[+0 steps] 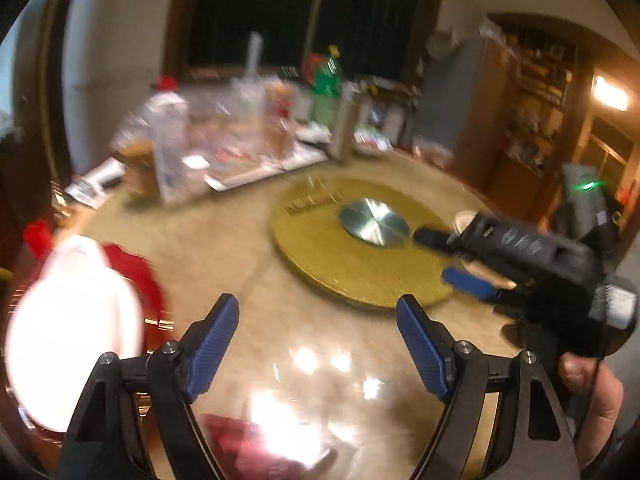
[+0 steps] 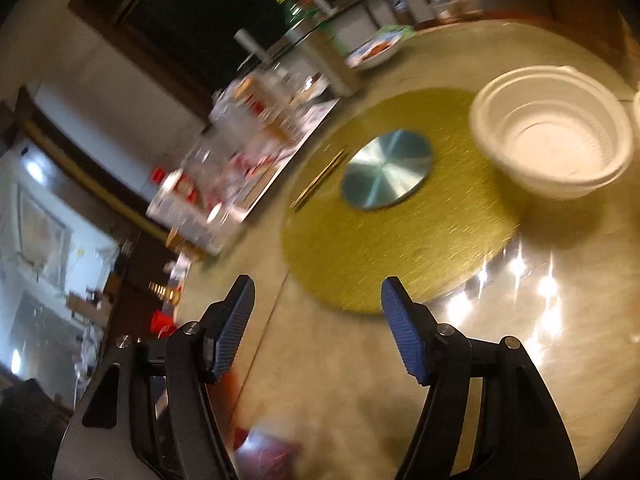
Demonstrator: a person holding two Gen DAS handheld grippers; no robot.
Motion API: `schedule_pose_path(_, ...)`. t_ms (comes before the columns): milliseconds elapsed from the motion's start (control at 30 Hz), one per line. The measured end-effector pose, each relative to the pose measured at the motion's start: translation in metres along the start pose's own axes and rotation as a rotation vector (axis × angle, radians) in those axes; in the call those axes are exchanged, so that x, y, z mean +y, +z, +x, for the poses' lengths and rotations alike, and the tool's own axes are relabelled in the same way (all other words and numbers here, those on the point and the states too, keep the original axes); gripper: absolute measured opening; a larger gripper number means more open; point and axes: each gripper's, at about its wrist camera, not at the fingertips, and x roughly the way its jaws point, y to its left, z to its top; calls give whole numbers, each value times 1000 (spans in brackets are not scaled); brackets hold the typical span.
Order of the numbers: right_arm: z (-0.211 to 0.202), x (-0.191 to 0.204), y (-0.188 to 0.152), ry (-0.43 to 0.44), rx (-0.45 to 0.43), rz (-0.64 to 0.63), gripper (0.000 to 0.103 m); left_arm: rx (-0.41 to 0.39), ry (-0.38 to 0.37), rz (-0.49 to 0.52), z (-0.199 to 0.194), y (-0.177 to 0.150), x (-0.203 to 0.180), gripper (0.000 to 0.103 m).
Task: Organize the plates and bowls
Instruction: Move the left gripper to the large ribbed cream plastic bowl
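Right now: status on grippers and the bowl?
Left gripper open, empty. Right gripper open, empty. White bowl upright at gold turntable edge. Nothing between them.

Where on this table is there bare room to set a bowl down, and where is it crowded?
Free: the tabletop between the left gripper and the gold turntable, and the turntable's near half, in front of its silver hub. The white bowl takes its right edge. Crowded: the far edge, packed with bottles and jars.
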Motion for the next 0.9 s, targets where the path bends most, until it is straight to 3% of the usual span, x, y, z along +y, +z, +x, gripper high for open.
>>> schedule_pose_path(200,-17,-29,15,-15,-97,86,67,185,4,-22,57,13,-19,81)
schedule_pose_path(300,-19,-39,18,8,-121,124,67,222,-1,-43,70,13,-23,81)
schedule_pose_path(467,-39,-60,21,50,-188,232,67,250,-1,-40,89,19,-36,81)
schedule_pose_path(700,-77,-96,21,-18,-351,403,67,248,-38,-39,105,43,-61,81)
schedule_pose_path(767,-79,-103,21,-35,-350,443,67,242,-46,-23,111,50,-71,81)
schedule_pose_path(900,-70,-117,21,-43,-269,537,67,244,-78,-15,122,66,-88,81)
